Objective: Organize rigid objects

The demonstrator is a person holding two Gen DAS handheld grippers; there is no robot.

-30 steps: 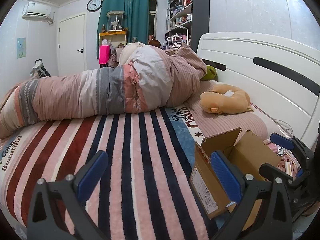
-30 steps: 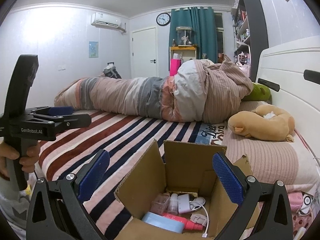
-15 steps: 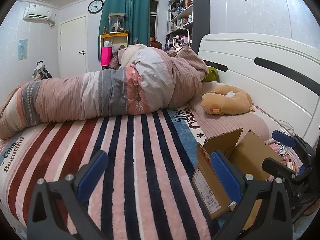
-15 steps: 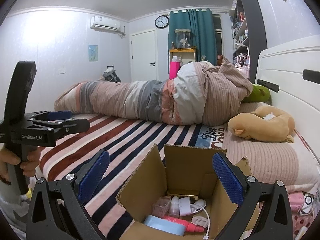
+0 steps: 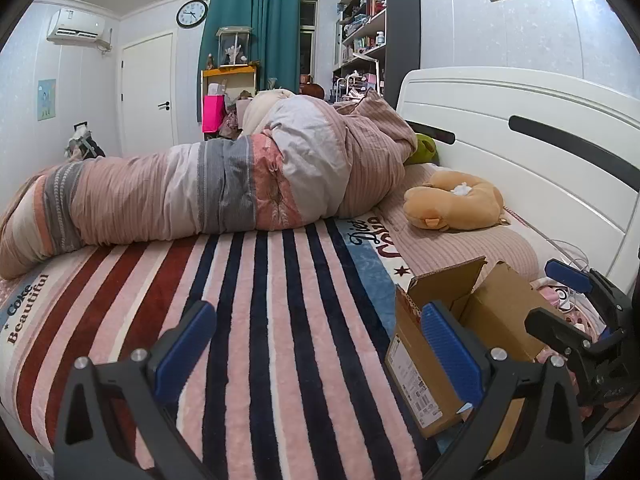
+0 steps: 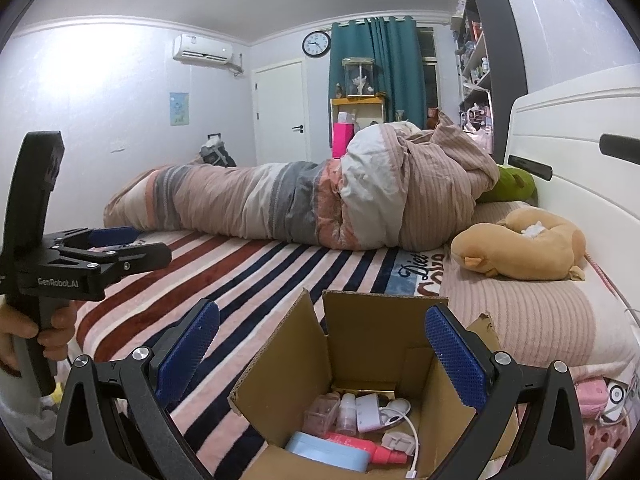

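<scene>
An open cardboard box (image 6: 372,344) sits on the striped bed near the headboard; it also shows in the left wrist view (image 5: 452,320). Inside lie a light blue round case (image 6: 328,450), a pink bottle (image 6: 372,450), small clear bottles (image 6: 346,412) and a white charger with cable (image 6: 384,412). My right gripper (image 6: 320,352) is open and empty above the box's near side. My left gripper (image 5: 320,348) is open and empty over the striped blanket, left of the box; it also shows in the right wrist view (image 6: 120,246).
A rolled pink and grey duvet (image 5: 208,196) lies across the far side of the bed. A tan plush (image 5: 456,204) lies by the white headboard (image 5: 520,152). Small pink items (image 6: 592,396) lie right of the box. The striped blanket (image 5: 260,300) spreads between.
Both views have shifted slightly as the hands drift. The left gripper has risen a little in the right wrist view. Both grippers stay open; the box has not moved.
</scene>
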